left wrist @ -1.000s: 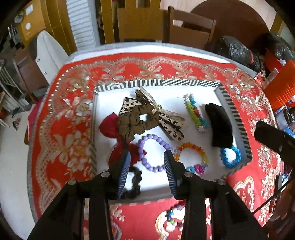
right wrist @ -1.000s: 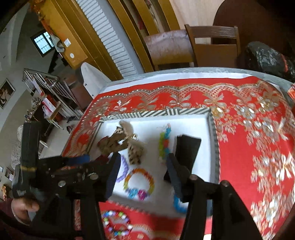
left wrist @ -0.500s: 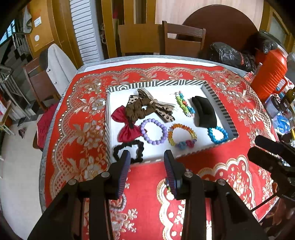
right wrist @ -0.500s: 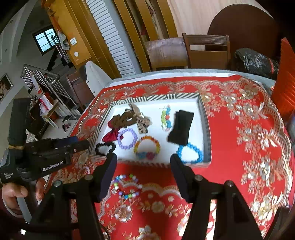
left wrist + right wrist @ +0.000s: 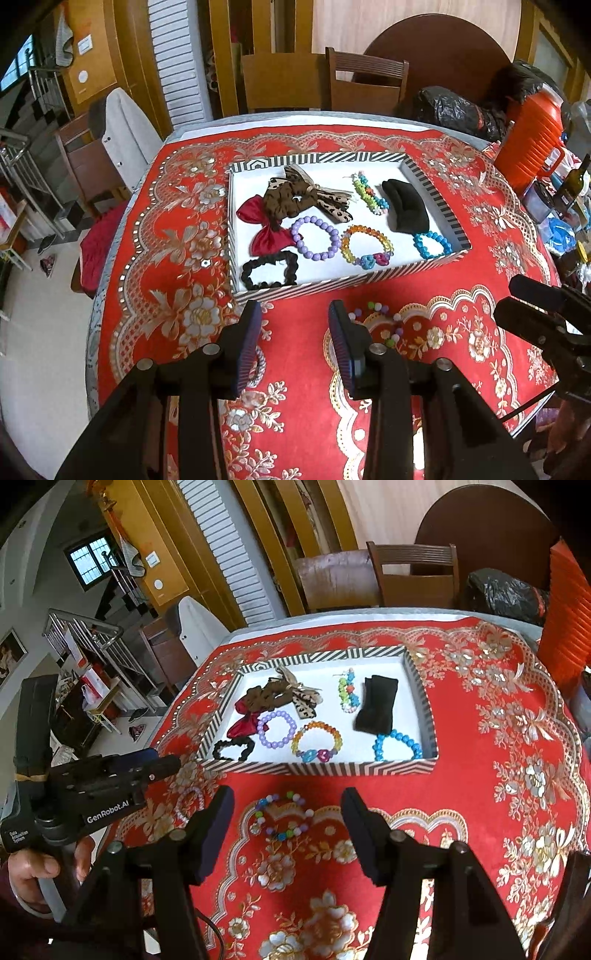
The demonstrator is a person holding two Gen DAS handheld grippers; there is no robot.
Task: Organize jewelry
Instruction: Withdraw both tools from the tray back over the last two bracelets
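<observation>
Item: striped tray (image 5: 343, 282), on a red floral cloth (image 5: 480, 794) over the round surface; we see bare cloth on all sides of the tray, widest toward us.

Contents: purple bead bracelet (image 5: 316, 238), amber bracelet (image 5: 365, 243), blue bracelet (image 5: 432, 243), black scrunchie (image 5: 269, 271), red bow (image 5: 264, 229), black pouch (image 5: 406, 206).

Outside the tray: pastel bead bracelet (image 5: 284, 818), on the cloth just below the near rim.

Our left gripper (image 5: 294, 341): fingers apart, empty.

Our right gripper (image 5: 288, 830): fingers apart, empty, above the pastel bracelet; they have just been opening.

Change: a second ago both grippers stood over the tray; now they are back over the near cloth.
</observation>
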